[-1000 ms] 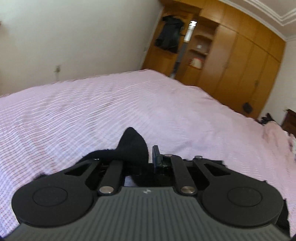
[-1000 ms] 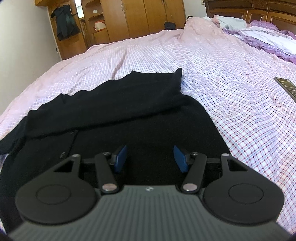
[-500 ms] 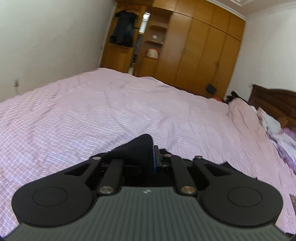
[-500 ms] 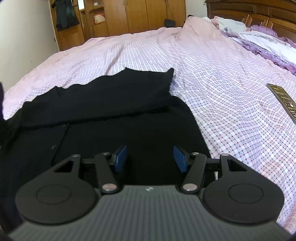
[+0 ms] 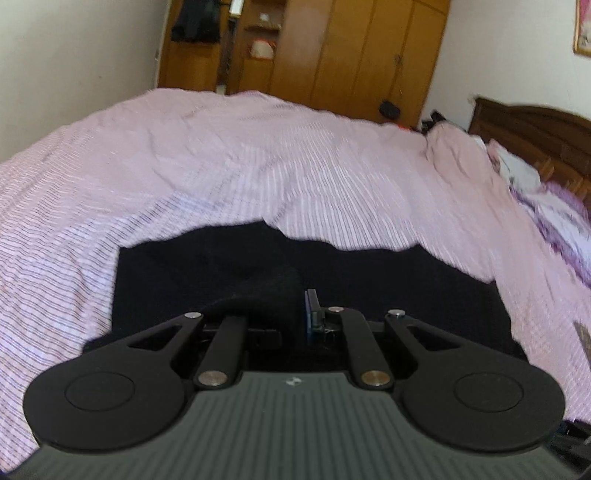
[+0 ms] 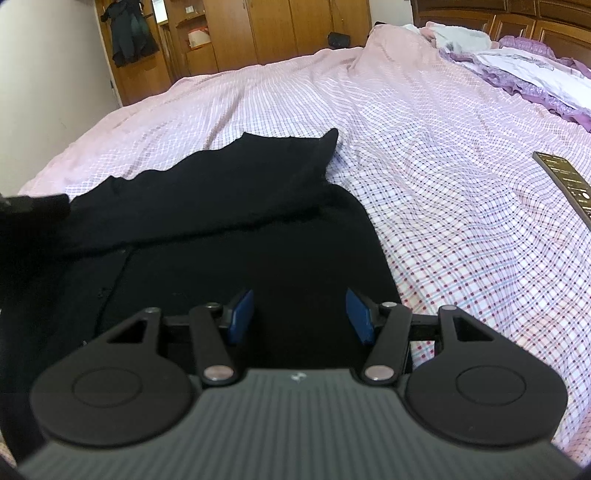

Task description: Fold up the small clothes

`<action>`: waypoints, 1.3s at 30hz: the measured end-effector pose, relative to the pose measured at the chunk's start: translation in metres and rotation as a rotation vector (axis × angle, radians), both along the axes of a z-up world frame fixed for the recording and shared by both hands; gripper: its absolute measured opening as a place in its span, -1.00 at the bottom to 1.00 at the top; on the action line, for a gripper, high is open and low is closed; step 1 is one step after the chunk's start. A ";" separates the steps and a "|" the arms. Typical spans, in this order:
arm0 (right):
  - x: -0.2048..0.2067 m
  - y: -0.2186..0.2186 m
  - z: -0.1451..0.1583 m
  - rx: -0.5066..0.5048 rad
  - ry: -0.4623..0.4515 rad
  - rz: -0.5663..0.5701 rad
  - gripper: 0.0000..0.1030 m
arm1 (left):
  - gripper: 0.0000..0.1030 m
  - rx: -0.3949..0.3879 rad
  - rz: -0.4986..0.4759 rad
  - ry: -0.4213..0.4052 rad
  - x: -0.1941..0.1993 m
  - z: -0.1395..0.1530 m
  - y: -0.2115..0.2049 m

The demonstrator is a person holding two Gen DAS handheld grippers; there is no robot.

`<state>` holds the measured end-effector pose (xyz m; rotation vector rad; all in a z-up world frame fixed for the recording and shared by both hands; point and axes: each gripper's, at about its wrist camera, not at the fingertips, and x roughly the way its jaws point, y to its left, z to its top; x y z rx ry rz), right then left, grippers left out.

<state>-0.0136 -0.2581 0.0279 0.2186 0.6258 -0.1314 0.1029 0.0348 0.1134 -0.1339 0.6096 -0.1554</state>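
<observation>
I have the left tongs (image 5: pixel 295 306) clenched on a bunched fold of the black cardigan (image 6: pixel 229 236), the cloth humped up between the jaws and hiding the left pad, with only the edge of the blue right pad showing. My left view is blurred, so the fine weave of the fabric is lost there. The cardigan lies spread on the bed (image 6: pixel 424 155), on its pink checked cover, close in front of both tongs. A folded layer lies across the upper part of the garment, ending in a small point toward the middle of the bed, and a line of small buttons runs down the front at the left in my right view. My right tongs (image 6: pixel 299 314) stand released, blue pads apart, hovering above the lower body of the cardigan with nothing gripped between them. A dark remote control (image 6: pixel 565 181) lies on the cover well off to the right. Purple-frilled bedding (image 6: pixel 517 70) sits by the wooden headboard (image 6: pixel 498 18), and wooden wardrobes (image 5: pixel 369 55) fill the far wall.
</observation>
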 end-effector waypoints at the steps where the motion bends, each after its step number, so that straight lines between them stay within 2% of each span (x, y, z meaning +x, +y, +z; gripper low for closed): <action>1: 0.000 0.000 0.000 -0.004 -0.002 0.004 0.11 | -0.76 0.009 -0.008 0.013 0.000 -0.006 -0.005; 7: -0.001 0.000 -0.001 -0.008 -0.003 0.010 0.11 | -0.74 0.041 -0.019 0.107 0.009 -0.043 -0.010; 9: -0.001 -0.001 -0.001 -0.004 -0.004 0.009 0.11 | -0.62 0.041 -0.011 0.146 0.012 -0.054 -0.007; 10: -0.001 -0.001 0.000 -0.002 -0.005 0.009 0.12 | -0.37 0.037 -0.009 0.172 0.012 -0.059 -0.006; 11: -0.001 -0.001 0.000 -0.002 -0.007 0.009 0.12 | -0.03 0.034 -0.008 0.188 0.011 -0.062 -0.005; 13: -0.001 0.000 0.000 -0.008 -0.007 0.008 0.13 | 0.37 0.039 -0.008 0.189 0.004 -0.065 -0.002; 14: -0.001 0.000 0.001 -0.012 -0.007 0.008 0.13 | 0.51 0.050 -0.007 0.180 -0.001 -0.063 0.000; 16: 0.000 0.002 0.003 -0.013 -0.009 0.014 0.13 | 0.60 0.075 -0.013 0.166 -0.010 -0.061 0.004; 22: 0.004 0.018 0.016 -0.012 -0.037 0.069 0.13 | 0.70 0.062 -0.002 0.157 -0.040 -0.052 0.031; 30: 0.022 0.064 0.033 -0.010 -0.055 0.242 0.13 | 0.74 0.075 0.146 0.145 -0.065 -0.043 0.082; 39: 0.042 0.151 0.041 -0.017 -0.030 0.522 0.13 | 0.75 0.078 0.320 0.181 -0.081 -0.047 0.141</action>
